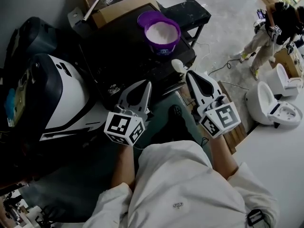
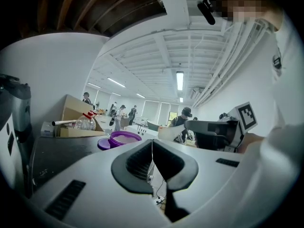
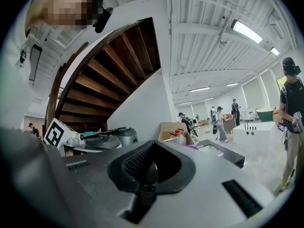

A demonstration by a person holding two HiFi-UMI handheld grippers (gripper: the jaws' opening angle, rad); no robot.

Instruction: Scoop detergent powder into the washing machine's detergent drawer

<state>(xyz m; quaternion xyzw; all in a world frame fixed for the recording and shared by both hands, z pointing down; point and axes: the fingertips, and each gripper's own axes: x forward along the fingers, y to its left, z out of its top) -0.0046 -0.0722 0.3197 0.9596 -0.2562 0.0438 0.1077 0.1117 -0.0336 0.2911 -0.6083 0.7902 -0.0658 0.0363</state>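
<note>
A purple bowl [image 1: 162, 33] of white detergent powder stands on a black table [image 1: 123, 56]; it also shows as the bowl [image 2: 122, 138] beyond my left jaws. My right gripper [image 1: 189, 74] is shut on a small white scoop [image 1: 178, 66], held just in front of the table's near edge. The same scoop [image 2: 169, 132] sticks out of the right gripper [image 2: 190, 126] in the left gripper view. My left gripper [image 1: 148, 83] is shut and empty, level with the right one. The white and black washing machine [image 1: 52, 96] sits to the left; no drawer is visible.
A cardboard box [image 1: 118, 4] with bottles stands behind the bowl. Two white toilets [image 1: 275, 106] and a standing person [image 1: 273, 30] are at the right. A wooden board [image 1: 235, 132] and a cable [image 1: 223, 70] lie on the floor. Several people stand far off.
</note>
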